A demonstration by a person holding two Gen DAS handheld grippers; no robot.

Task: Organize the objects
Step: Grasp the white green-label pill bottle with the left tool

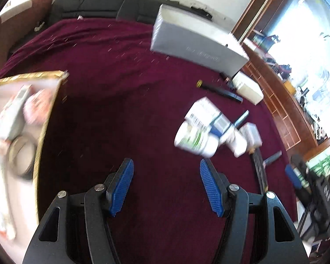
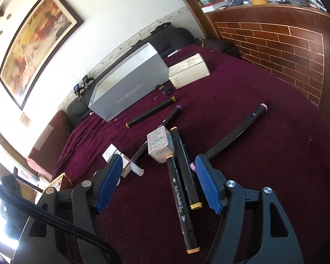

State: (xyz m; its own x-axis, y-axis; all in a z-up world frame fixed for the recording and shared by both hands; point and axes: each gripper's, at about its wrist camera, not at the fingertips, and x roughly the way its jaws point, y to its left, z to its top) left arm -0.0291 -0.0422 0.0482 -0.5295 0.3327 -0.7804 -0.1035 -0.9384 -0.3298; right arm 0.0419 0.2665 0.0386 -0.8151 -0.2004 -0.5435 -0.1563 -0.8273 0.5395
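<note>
While both grippers are hanging over the bench [image 1: 121,70] with its maroon cloth, neither one is holding anything. The left gripper [image 1: 166,188] is standing with its jaws about half open over bare cloth; a cluster of white bottles and small boxes [image 1: 211,127] is lying ahead and to its right, and a gold-edged tray [image 1: 48,110] with blurred items is sitting at the left. The right gripper [image 2: 158,183] is standing with its jaws wide apart, nothing pressed between the pads; two black markers [image 2: 182,189] are lying side by side on the cloth between them. A small pink-labelled box [image 2: 159,146] is resting against the markers' far ends. A grey box [image 2: 129,88] is standing further back, with a cream box [image 2: 189,71] beside it.
</note>
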